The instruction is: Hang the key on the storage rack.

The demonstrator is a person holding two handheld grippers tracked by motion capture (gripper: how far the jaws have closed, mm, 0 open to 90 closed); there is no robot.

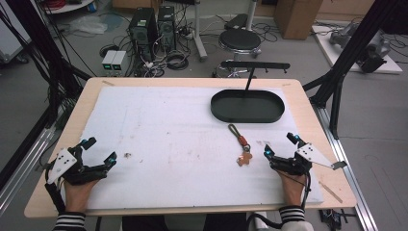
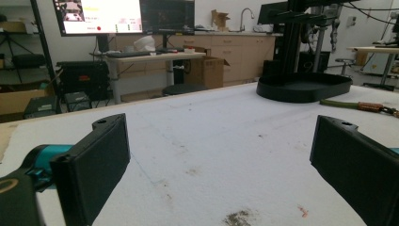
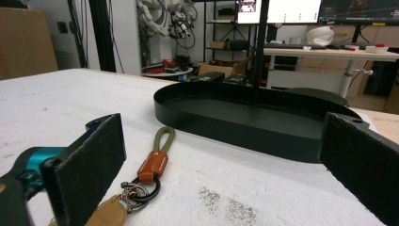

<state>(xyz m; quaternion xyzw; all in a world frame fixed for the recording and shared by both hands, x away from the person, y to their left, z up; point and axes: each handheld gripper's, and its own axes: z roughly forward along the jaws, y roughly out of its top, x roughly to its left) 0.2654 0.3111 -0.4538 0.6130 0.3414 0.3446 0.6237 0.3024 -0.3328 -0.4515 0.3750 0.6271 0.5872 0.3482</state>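
Note:
A keychain [image 1: 242, 144] lies on the white mat: an olive cord loop, a brown leather tab and a tan key-shaped tag. In the right gripper view the keychain [image 3: 153, 165] lies just inside the left jaw, untouched. My right gripper [image 1: 281, 147] rests open at the mat's front right, its near jaw a little right of the tag. A black oval tray [image 1: 219, 107] with an upright T-stand sits at the back, and the tray [image 3: 207, 123] stands empty ahead of the right jaws. My left gripper [image 1: 99, 150] rests open at the front left with nothing between its jaws.
The white mat [image 1: 168, 130] covers most of the wooden table [image 1: 57, 139]. A small dark stain [image 1: 127, 155] marks the mat right of the left gripper. Black frame posts stand at both table sides. Computers, cables and a stool are on the floor beyond the far edge.

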